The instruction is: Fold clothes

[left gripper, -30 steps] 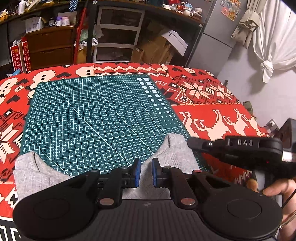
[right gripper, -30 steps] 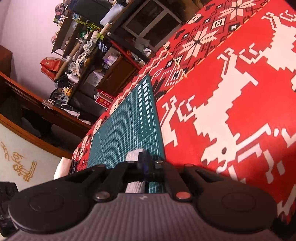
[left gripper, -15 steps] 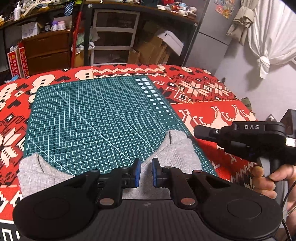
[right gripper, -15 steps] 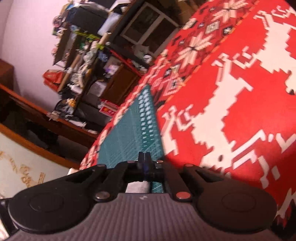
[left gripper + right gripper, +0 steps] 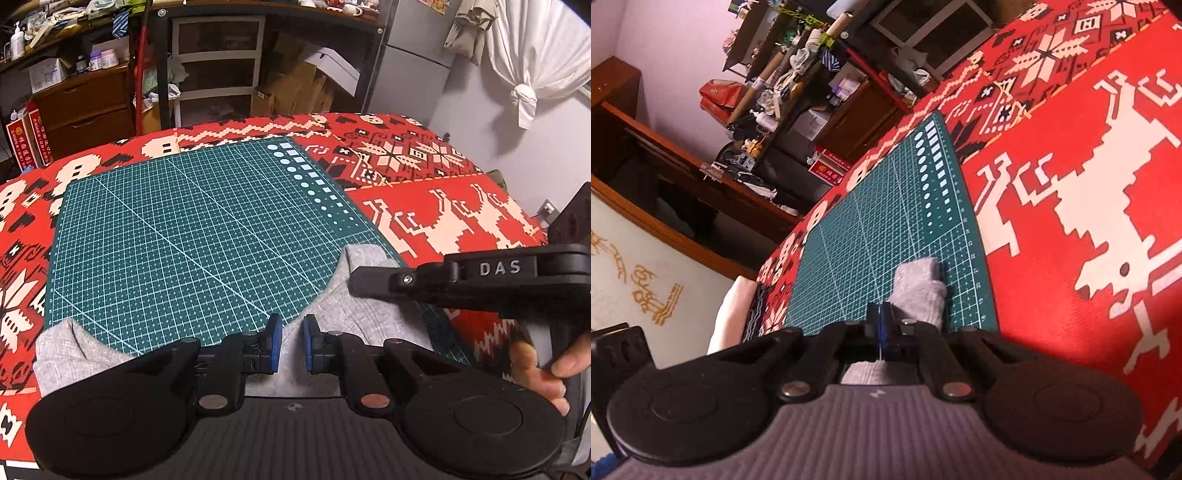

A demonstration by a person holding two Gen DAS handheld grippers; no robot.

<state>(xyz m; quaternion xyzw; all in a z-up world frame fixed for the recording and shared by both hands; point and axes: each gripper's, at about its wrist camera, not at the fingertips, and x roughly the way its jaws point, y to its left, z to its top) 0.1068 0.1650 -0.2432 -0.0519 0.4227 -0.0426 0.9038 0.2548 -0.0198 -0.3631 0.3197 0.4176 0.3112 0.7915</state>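
Note:
A grey garment [image 5: 356, 319] lies along the near edge of the green cutting mat [image 5: 184, 229], with one strap end raised at the left and another at the right. My left gripper [image 5: 292, 343] hangs open over the garment's middle dip, its blue pads a narrow gap apart with nothing between them. My right gripper [image 5: 354, 282] reaches in from the right over the right strap. In the right wrist view the right gripper [image 5: 880, 321] is shut, a thin pale edge pinched between its pads. The grey garment [image 5: 919, 291] bunches just beyond the tips.
The red patterned cloth [image 5: 443, 206] covers the table around the mat. A person's hand [image 5: 543, 373] holds the right gripper's handle at the right. Shelves, drawers and boxes [image 5: 207, 74] stand beyond the far edge. A curtain [image 5: 524, 55] hangs at the back right.
The right gripper has moved left, farther over the right strap. In its own view more grey cloth shows beyond the tips. The left gripper stays open in place.

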